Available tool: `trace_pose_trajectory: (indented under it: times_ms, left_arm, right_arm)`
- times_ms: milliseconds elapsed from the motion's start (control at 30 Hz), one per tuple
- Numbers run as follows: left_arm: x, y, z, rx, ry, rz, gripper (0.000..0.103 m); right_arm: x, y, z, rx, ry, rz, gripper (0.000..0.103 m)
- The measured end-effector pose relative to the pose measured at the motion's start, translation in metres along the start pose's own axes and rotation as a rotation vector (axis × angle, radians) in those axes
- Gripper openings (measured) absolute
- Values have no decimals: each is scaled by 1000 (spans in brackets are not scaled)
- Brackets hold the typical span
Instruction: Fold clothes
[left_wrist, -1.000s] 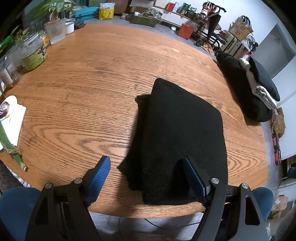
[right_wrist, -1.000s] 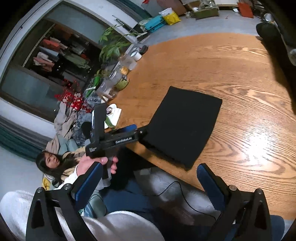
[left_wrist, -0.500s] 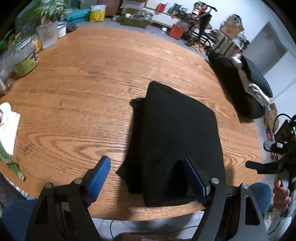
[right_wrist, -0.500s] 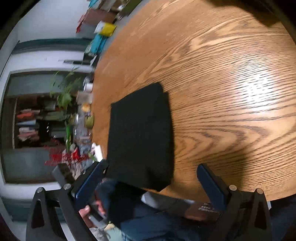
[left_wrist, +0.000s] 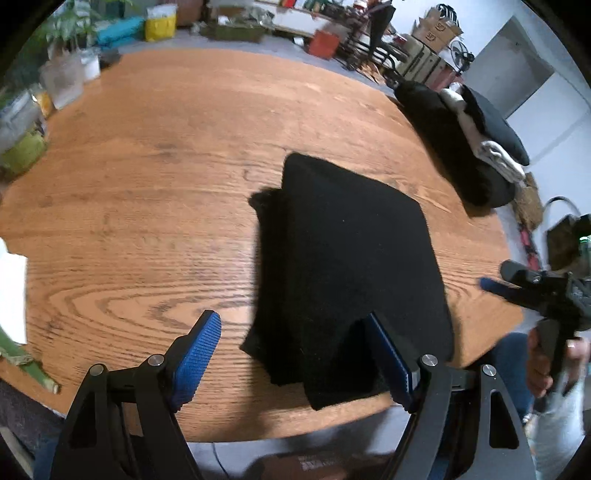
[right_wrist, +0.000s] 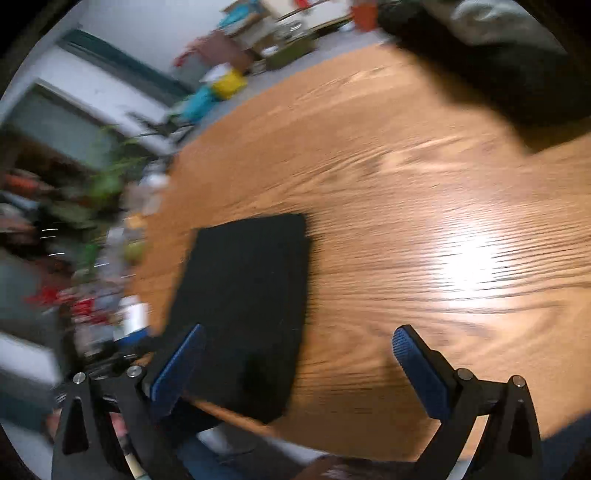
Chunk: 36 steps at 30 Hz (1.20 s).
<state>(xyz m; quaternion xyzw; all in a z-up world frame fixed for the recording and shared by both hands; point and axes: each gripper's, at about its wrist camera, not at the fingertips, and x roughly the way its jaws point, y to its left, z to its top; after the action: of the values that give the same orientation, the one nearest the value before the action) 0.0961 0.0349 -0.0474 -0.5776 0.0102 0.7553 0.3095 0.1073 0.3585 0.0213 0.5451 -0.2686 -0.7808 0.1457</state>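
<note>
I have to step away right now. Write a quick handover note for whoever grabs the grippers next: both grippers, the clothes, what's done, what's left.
Left gripper: open, holding nothing, low over the near edge of the folded black garment.
Right gripper: open, empty, at the garment's right side near the table edge.
Done: the garment lies flat in a compact rectangle, one underlayer sticking out along its left side.
Pile of dark and light clothes sits at the far right of the table.
Left: probably tidy that loose edge, then move the garment to the pile.
</note>
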Motion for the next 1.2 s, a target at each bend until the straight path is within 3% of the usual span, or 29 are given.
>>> trace_pose_trajectory:
  times_ms: [67,100,200,267,333,433,567,633,700,733,767,900,933,1000,1067,1100,1133,1167,1200]
  left_arm:
    - [3,5,1,-30,30,-34,81]
    - [4,7,1,-47,45,-47,81]
    - [4,4,-2,-62,59,-94,81]
    - [2,-1,-5,-60,56,-124,81]
    - [9,-3,-8,-59,74,-119,81]
    - [30,0,-12,-94,121,-121,81]
    - [41,12,-20,-174,158,-181,81]
    - [36,13,-28,-185,163,-201,81]
    - [32,12,-34,-189,178,-217,81]
    - [31,11,-37,-189,190,-224,81]
    - [32,9,-37,-184,198,-230,81]
    - [47,5,-30,-202,230,-288,79]
    - [51,5,-29,-208,235,-314,68]
    - [48,4,-25,-199,197,-389,16]
    - [44,14,-19,-218,135,-401,16]
    - [47,20,-19,-236,141,-392,21]
    - [49,26,-19,-253,146,-382,39]
    - [50,31,-19,-268,147,-372,51]
    - [43,33,-20,-271,117,-355,72]
  right_arm:
    - [15,-7,0,40,66,128,78]
    - [22,-9,-1,57,94,141,74]
    - [35,-4,-8,51,135,124,75]
    - [37,-2,-14,48,151,83,81]
    - [38,-5,-22,67,162,54,83]
    - [48,-13,-34,107,191,104,79]
    - [70,-18,-50,195,251,249,75]
    - [80,-17,-56,185,256,217,75]
    - [83,-17,-61,162,264,211,63]
    - [82,-17,-61,145,262,210,43]
    - [81,-17,-62,128,260,209,34]
    - [78,-15,-63,64,259,202,34]
    - [77,-14,-63,48,258,197,36]
    - [74,-11,-60,26,261,187,40]
    - [70,-9,-56,2,256,175,45]
    - [66,-10,-54,-7,242,168,50]
    - [62,-12,-51,-15,227,162,62]
    - [60,-13,-51,-13,222,156,68]
    - [57,-16,-52,-3,218,158,69]
